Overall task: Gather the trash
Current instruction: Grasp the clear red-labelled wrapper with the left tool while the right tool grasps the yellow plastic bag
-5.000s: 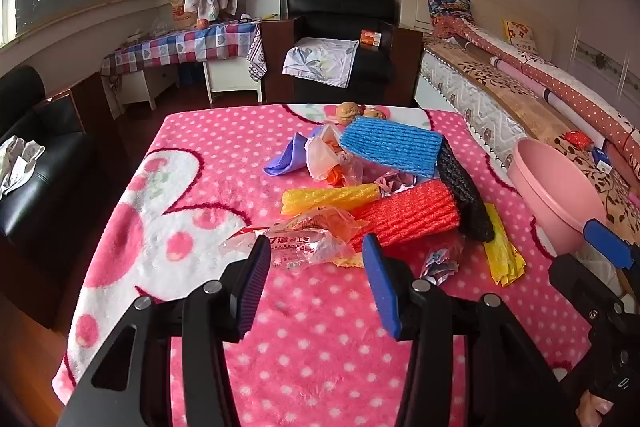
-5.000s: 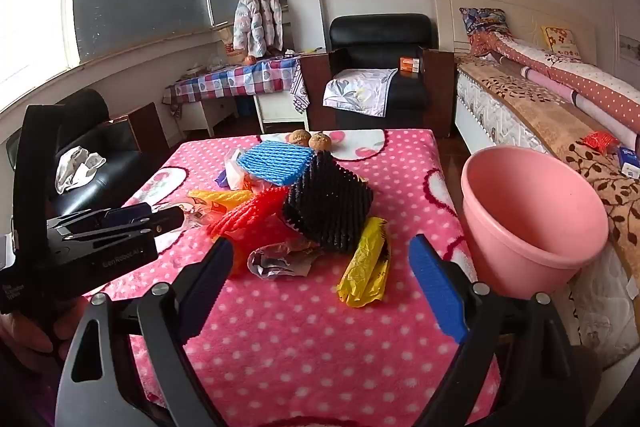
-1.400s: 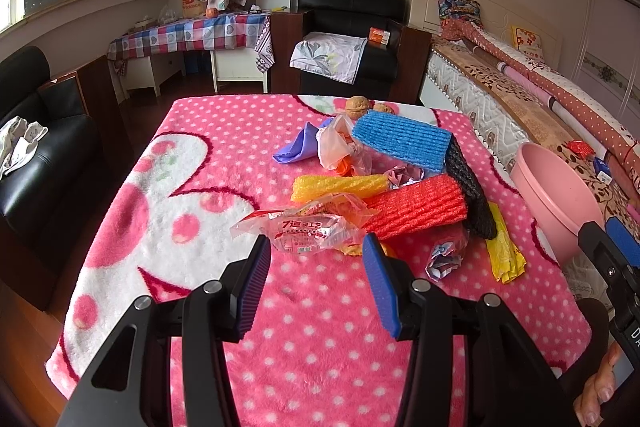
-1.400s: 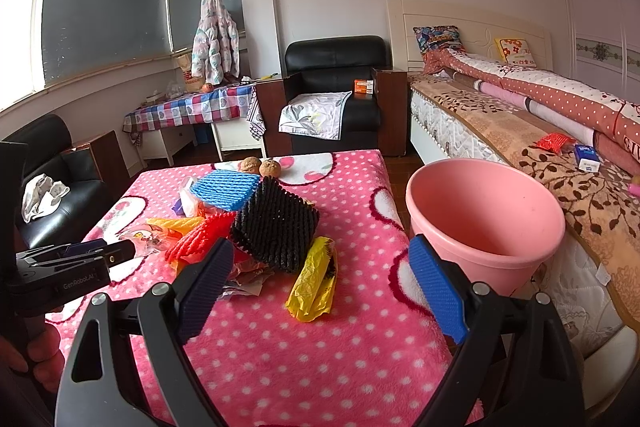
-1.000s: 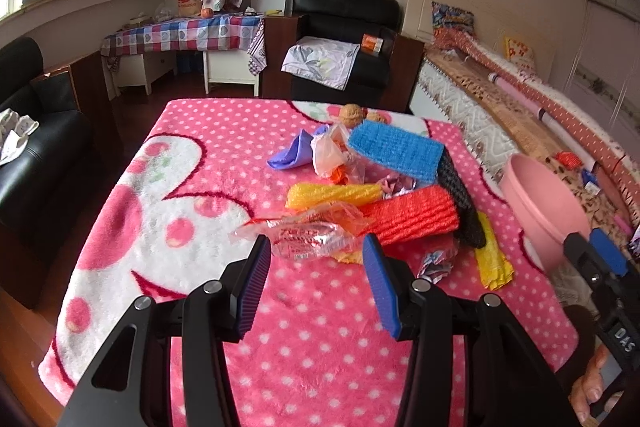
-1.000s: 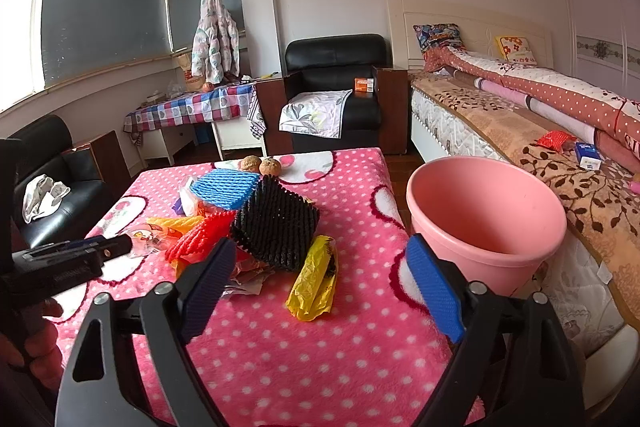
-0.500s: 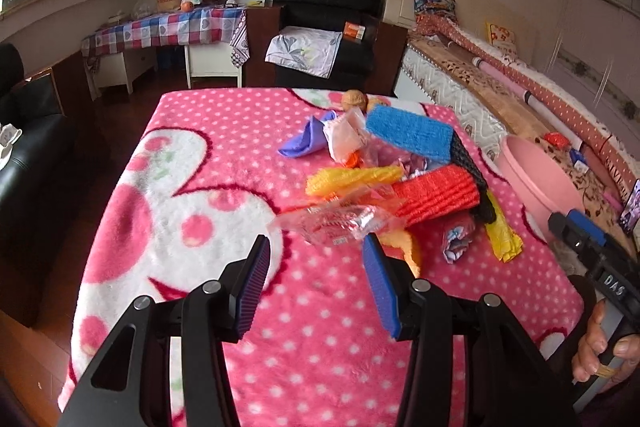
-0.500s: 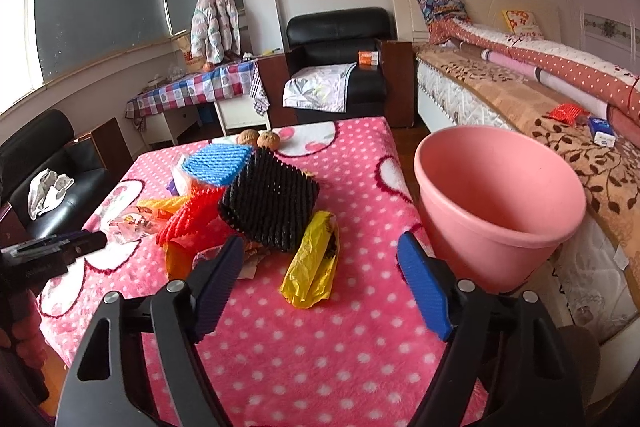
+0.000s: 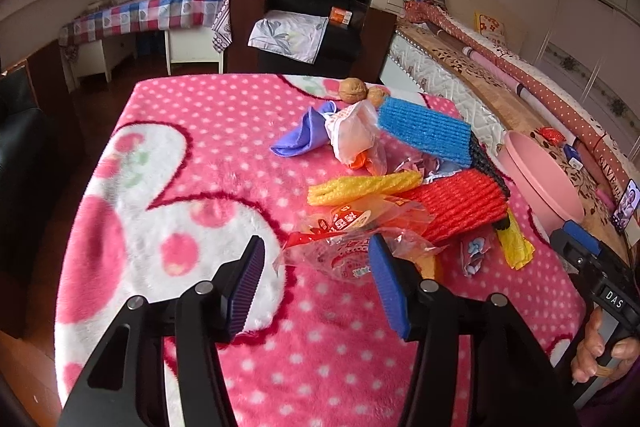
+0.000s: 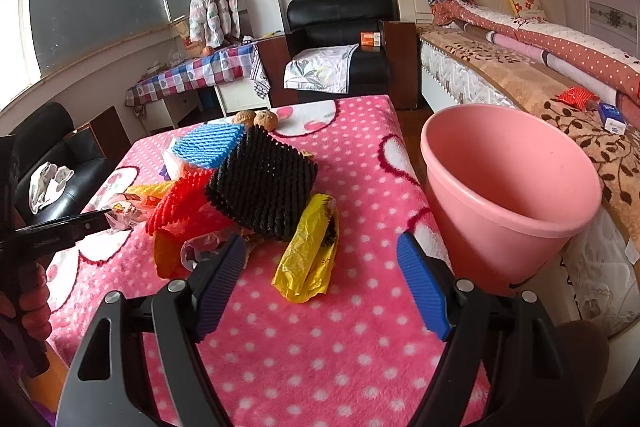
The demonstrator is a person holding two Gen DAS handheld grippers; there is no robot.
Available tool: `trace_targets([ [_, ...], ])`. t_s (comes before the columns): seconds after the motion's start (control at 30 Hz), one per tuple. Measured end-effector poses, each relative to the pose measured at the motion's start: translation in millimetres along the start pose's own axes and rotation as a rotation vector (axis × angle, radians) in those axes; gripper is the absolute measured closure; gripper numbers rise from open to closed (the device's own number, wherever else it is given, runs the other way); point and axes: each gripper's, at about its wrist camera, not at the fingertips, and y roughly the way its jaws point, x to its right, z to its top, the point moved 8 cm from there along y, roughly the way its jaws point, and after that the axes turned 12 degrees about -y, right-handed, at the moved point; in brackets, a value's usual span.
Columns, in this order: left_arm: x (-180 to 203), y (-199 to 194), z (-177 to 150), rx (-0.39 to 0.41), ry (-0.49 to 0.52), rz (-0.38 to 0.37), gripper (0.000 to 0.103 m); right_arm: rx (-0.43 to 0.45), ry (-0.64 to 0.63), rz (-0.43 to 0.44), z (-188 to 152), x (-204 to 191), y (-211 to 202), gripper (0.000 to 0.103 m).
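Left gripper point(image 9: 316, 279) nearer clear wrapper point(image 9: 344, 251) than before, fingers wide, right gripper point(image 10: 320, 279) fingers wide, empty.

Soft daylight enters from the window point(image 10: 16, 27) at left; both fisheye views bend and darken at the corners.

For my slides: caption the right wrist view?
Open right gripper above a yellow bag, pink bucket alongside.

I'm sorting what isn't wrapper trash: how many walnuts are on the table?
2. One walnut and a second walnut lie side by side at the far end of the trash pile, behind the blue foam net. More may be hidden underneath.
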Motion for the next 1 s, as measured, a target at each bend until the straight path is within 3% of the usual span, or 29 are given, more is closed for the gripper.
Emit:
trace_targets([
  [0.07, 0.3, 1.3, -0.8, -0.005, -0.005, -0.017, 0.068, -0.005, 0.0, 0.002, -0.6, 0.1, 1.6, 0.025],
  [0.13, 0.2, 2.1, -1.4, -0.005, -0.009, -0.028, 0.075, -0.013, 0.0, 0.005, -0.3, -0.2, 4.5, 0.025],
  [0.27, -2.0, -2.4, -1.4, 0.011, -0.01, -0.036, 0.08, -0.027, 0.003, 0.015, -0.8, -2.1, 8.0, 0.025],
  [0.63, 9.4, -44.5, 2.9, 0.081, 0.017, -0.12, 0.082, -0.135, 0.051, 0.078, -9.9, 3.6, 28.6, 0.048],
  [0.8, 8.1, -59.0, 6.4, 0.113, 0.025, -0.106, 0.082, -0.183, 0.023, 0.112, -16.7, -6.9, 36.3, 0.058],
  [1.0, 5.9, -68.5, 9.8, 0.132, -0.018, -0.108, 0.082, -0.191, 0.041, 0.15, -21.2, -8.1, 34.9, 0.086],
])
